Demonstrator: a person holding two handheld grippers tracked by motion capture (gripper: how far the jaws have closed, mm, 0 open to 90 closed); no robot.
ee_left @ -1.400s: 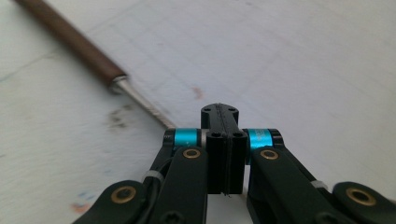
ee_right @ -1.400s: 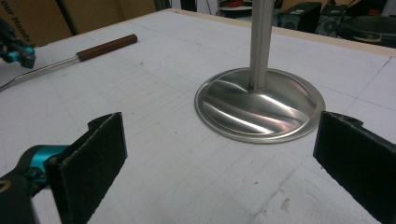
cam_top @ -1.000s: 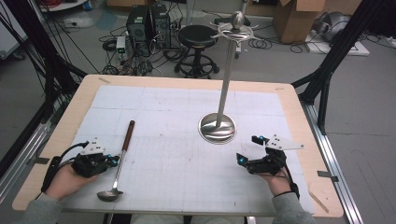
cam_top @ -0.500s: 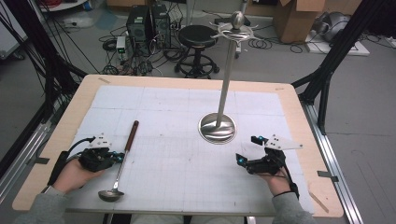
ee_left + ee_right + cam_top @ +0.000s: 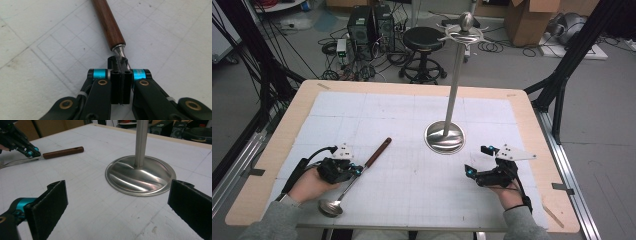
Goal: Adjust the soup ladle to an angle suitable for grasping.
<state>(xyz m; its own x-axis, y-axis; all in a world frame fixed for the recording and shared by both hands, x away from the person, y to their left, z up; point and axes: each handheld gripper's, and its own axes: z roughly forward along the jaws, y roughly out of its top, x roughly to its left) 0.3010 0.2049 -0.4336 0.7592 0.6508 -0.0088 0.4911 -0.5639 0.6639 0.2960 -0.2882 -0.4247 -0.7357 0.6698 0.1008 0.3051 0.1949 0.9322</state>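
A ladle, wooden-handled with a steel shaft and small round bowl, lies slantwise on the table left of the stand, its handle end toward the stand's base. The left gripper is clamped on the shaft just below the handle. The right gripper, jaws spread wide and empty, sits near the stand's base.

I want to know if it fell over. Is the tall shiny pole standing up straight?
Yes, upright. The metal stand rises straight from its round base, which sits flat on the table.
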